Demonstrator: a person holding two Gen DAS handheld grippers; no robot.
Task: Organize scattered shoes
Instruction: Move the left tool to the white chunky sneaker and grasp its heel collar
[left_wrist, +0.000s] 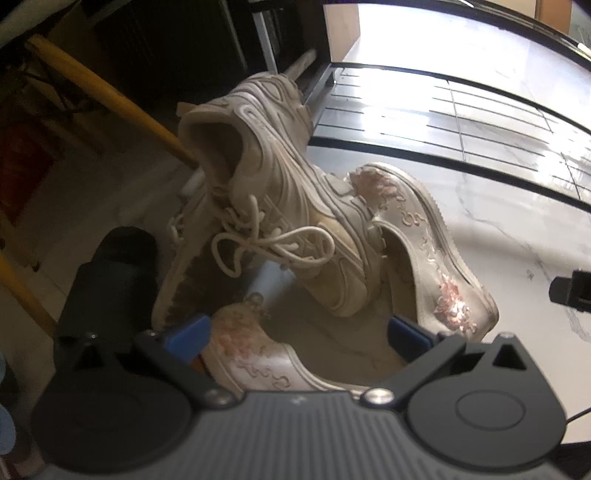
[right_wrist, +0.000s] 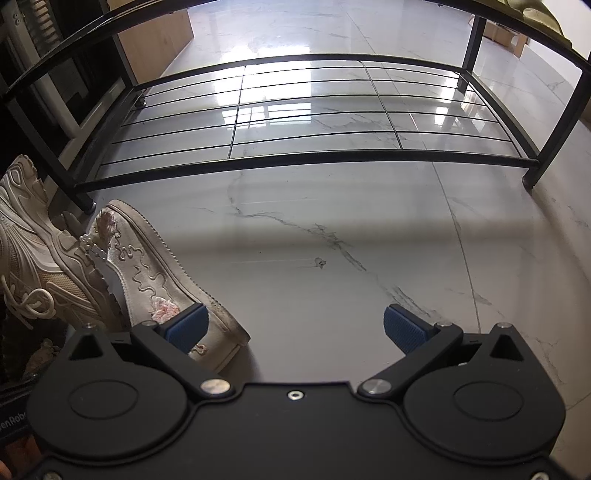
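left claw (left_wrist: 298, 330) wide open, empty, above embroidered shoe (left_wrist: 258, 354) low centre | right claw (right_wrist: 295, 326) wide open, empty over floor (right_wrist: 332, 240) | sneaker (left_wrist: 273, 206) centre | rack (right_wrist: 295, 110) top

The sneaker (left_wrist: 273, 206) is cream-white with raised wavy lines on its side, beige mesh near the toe and white laces. At its 4 o'clock, one embroidered slipper (left_wrist: 428, 243) is pale silver-white — pink flowers at both ends, curling cloud lines between. A second embroidered slipper (left_wrist: 258, 354) at 6 o'clock has the same pink and white pattern. The floor (right_wrist: 332, 266) is white marble with thin grey veins. The shoe rack (right_wrist: 303, 157) is black wire. Each claw is black with blue ribbed pads (right_wrist: 186, 326). A chair leg (left_wrist: 110, 99) is yellow.
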